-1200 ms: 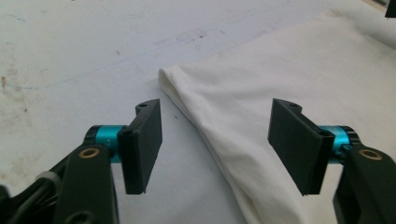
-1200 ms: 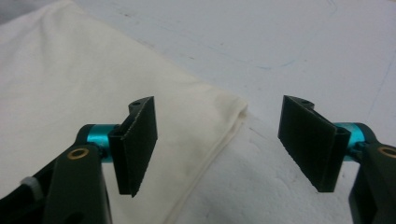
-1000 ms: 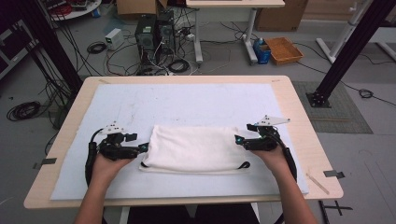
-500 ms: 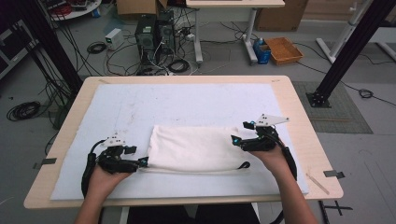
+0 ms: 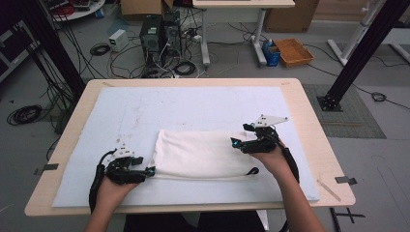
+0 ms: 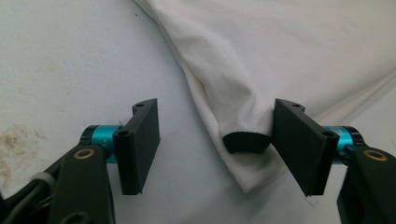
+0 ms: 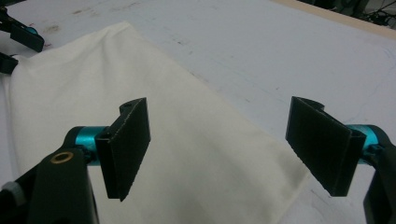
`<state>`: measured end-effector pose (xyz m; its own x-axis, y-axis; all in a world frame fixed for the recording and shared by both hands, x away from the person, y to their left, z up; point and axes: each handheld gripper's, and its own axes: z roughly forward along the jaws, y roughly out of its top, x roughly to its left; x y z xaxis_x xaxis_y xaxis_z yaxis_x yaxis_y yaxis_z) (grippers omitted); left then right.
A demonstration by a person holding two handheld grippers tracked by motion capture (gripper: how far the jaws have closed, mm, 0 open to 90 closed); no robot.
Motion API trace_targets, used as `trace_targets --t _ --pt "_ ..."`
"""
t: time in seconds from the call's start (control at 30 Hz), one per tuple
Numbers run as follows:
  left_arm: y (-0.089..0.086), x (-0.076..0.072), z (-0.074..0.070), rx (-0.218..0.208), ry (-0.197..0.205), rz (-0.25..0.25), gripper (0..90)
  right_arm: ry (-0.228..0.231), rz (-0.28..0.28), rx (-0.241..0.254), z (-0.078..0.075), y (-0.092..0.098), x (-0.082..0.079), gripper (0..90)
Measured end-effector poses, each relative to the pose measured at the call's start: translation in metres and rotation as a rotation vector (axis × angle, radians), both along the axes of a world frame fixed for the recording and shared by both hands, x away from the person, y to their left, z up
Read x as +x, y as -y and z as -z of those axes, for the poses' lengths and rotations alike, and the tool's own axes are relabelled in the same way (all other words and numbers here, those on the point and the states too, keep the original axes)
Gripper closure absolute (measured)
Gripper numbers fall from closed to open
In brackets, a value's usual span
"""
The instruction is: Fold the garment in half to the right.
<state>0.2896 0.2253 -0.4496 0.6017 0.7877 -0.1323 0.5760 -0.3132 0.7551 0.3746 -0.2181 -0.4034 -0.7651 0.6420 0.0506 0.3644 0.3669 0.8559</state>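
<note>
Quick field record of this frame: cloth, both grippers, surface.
cloth: white folded cloth, flat on the mat
surface: pale mat on a wooden table
left gripper: jaws apart, just been closing, around the cloth's corner with its black tab
right gripper: open, above the cloth's right end

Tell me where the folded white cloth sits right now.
In the high view the white cloth lies on the table's near half, on the pale mat, between the left claw at its near-left corner and the right claw at its right end.
</note>
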Motion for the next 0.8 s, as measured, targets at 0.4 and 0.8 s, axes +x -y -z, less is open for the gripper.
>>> trace_targets --t 0.4,0.8 --pt "0.018 -0.014 0.000 0.043 0.039 0.052 55.4 -0.002 -0.021 -0.010 0.000 -0.008 -0.002 22.3" --pt "0.018 -0.015 0.001 0.018 0.051 0.126 78.4 0.008 -0.105 -0.034 -0.017 -0.051 0.013 22.4"
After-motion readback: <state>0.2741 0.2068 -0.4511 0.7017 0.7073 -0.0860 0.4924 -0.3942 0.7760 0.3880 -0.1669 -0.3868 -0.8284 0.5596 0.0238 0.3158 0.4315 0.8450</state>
